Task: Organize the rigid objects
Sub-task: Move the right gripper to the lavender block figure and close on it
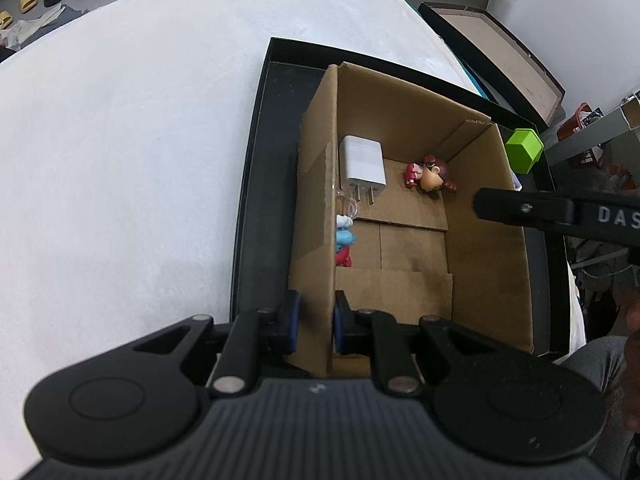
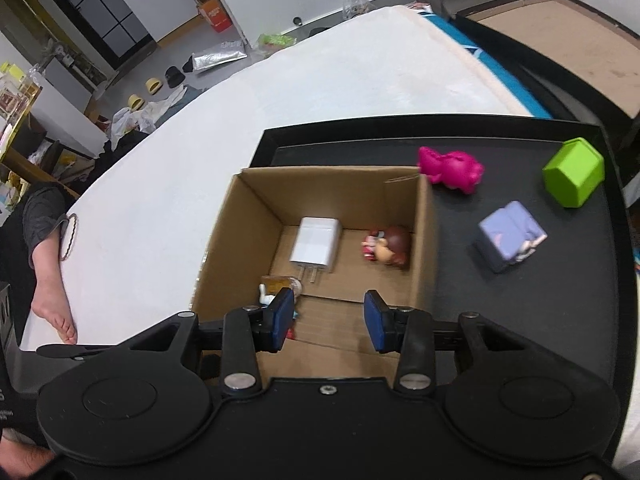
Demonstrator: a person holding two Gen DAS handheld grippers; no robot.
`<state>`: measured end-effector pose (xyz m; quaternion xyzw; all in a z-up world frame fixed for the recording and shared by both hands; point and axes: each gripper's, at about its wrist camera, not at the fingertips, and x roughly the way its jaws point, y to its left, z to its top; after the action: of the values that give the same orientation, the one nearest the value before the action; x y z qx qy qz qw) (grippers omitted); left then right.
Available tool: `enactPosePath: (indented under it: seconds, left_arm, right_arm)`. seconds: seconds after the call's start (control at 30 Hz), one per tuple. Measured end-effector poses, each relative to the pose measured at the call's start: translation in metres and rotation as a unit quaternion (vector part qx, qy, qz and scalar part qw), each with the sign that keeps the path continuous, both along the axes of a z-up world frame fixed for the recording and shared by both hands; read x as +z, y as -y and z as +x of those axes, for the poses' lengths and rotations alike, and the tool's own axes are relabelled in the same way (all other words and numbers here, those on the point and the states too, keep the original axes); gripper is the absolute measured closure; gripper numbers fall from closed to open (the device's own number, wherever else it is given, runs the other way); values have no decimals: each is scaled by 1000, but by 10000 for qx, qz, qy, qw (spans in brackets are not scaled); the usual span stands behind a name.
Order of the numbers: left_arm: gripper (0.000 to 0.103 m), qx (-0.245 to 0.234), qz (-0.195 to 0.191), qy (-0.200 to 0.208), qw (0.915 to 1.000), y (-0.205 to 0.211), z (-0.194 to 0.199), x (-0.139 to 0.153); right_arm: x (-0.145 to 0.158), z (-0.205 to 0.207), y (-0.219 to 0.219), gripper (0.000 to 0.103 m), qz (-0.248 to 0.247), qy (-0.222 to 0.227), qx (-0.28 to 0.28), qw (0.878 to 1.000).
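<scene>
An open cardboard box [image 1: 400,128] stands in a black tray [image 1: 264,184]. My left gripper [image 1: 316,322] is shut on the box's near left wall, one blue pad on each side. In the box lie a white charger [image 2: 316,246], a brown-haired figurine [image 2: 390,246], a blue figurine [image 1: 344,240] and a small clear jar [image 2: 280,282]. My right gripper [image 2: 329,322] hovers over the box's near end, open, with nothing between its pads. On the tray to the right of the box are a pink toy [image 2: 452,170], a green block [image 2: 574,172] and a lavender cube [image 2: 510,236].
The tray rests on a white padded surface [image 2: 340,92] that spreads left and back. A person's bare foot [image 2: 52,304] lies at its left edge. A large brown-lined black case [image 2: 560,36] sits behind the tray at the right. Clutter covers the floor beyond.
</scene>
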<state>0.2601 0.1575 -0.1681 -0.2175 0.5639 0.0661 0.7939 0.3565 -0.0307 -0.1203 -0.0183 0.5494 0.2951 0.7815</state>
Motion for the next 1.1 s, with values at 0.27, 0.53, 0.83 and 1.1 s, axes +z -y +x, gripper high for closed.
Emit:
enactPosePath:
  seconds: [0.27, 0.53, 0.83, 1.1]
  left_arm:
    - [88, 14, 20, -13, 10000, 1, 1, 0]
    - [88, 41, 42, -25, 10000, 2, 1, 1]
    - [88, 75, 45, -36, 10000, 3, 0, 2]
    - [88, 114, 40, -58, 9999, 1, 1, 2]
  right_arm:
    - [8, 5, 29, 49, -19, 242, -165, 9996]
    - [5, 19, 62, 45, -15, 252, -460, 9986]
    - [-10, 36, 94, 44, -258, 424, -799, 9956]
    - [-22, 51, 93, 35, -610, 729, -522, 9941]
